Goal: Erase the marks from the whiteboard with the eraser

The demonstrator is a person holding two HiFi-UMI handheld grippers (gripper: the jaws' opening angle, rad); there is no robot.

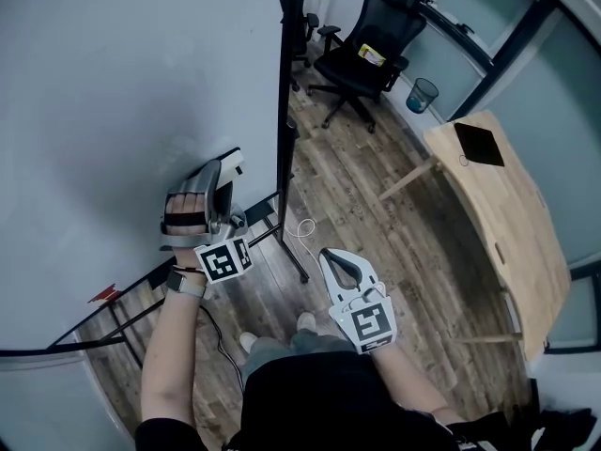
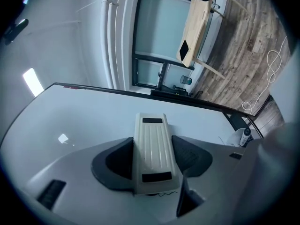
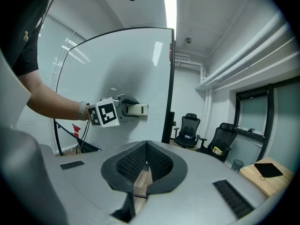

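Note:
The whiteboard [image 1: 113, 101] fills the left of the head view, with a faint grey smudge [image 1: 192, 146] just above the eraser. My left gripper [image 1: 221, 181] is shut on the cream ribbed eraser [image 1: 231, 164], whose far end rests against the board. In the left gripper view the eraser [image 2: 151, 144] sits lengthwise between the dark pads [image 2: 119, 159], with the board [image 2: 84, 116] behind it. My right gripper [image 1: 331, 259] hangs shut and empty over the floor, away from the board. From the right gripper view, its jaws [image 3: 146, 157] are closed, and the left gripper [image 3: 123, 109] presses the eraser [image 3: 137, 109] on the board [image 3: 117, 64].
The board's black frame edge and stand leg [image 1: 285, 158] run down to the wooden floor. A white cable [image 1: 302, 228] lies by the leg. Office chairs [image 1: 371, 40] and a bin [image 1: 423, 94] stand farther off. A wooden table [image 1: 512, 214] with a black pad [image 1: 479, 144] is at the right.

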